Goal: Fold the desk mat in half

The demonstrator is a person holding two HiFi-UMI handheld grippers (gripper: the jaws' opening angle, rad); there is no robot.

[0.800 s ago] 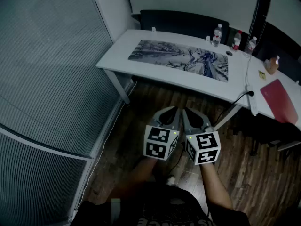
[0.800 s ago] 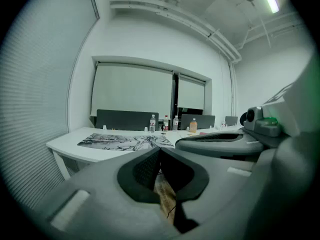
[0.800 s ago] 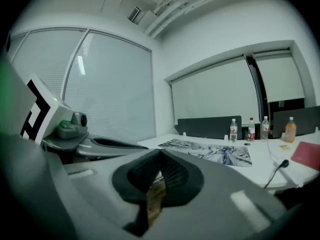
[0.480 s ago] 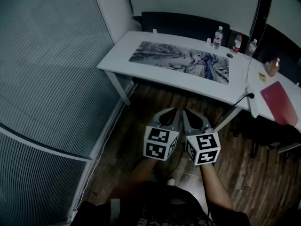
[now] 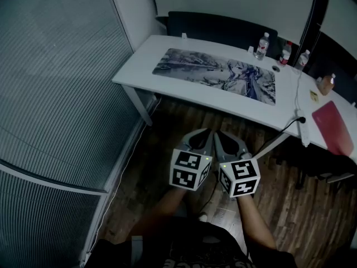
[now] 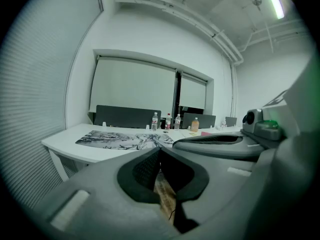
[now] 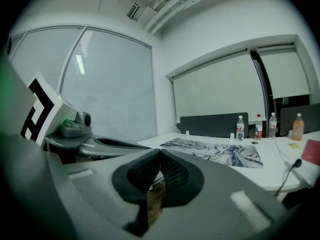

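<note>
The desk mat (image 5: 215, 73), printed in grey and blue, lies flat and unfolded on the white desk (image 5: 145, 54) across the room. Both grippers hang side by side over the wooden floor, well short of the desk and pointing toward it. My left gripper (image 5: 207, 132) is shut with nothing between its jaws. My right gripper (image 5: 218, 133) is also shut and holds nothing. In the left gripper view the mat (image 6: 122, 139) shows beyond the shut tips (image 6: 159, 149). In the right gripper view the mat (image 7: 215, 151) lies past the shut tips (image 7: 160, 151).
Several water bottles (image 5: 260, 44) stand at the desk's far edge. A red folder (image 5: 333, 128) and a power strip (image 5: 303, 132) with its cable lie at the right end. A dark panel (image 5: 217, 27) runs behind the desk, and ribbed blinds (image 5: 56, 77) fill the left.
The head view has drifted slightly, so the desk sits a little differently in the picture. Both grippers stay shut and side by side in the same place.
</note>
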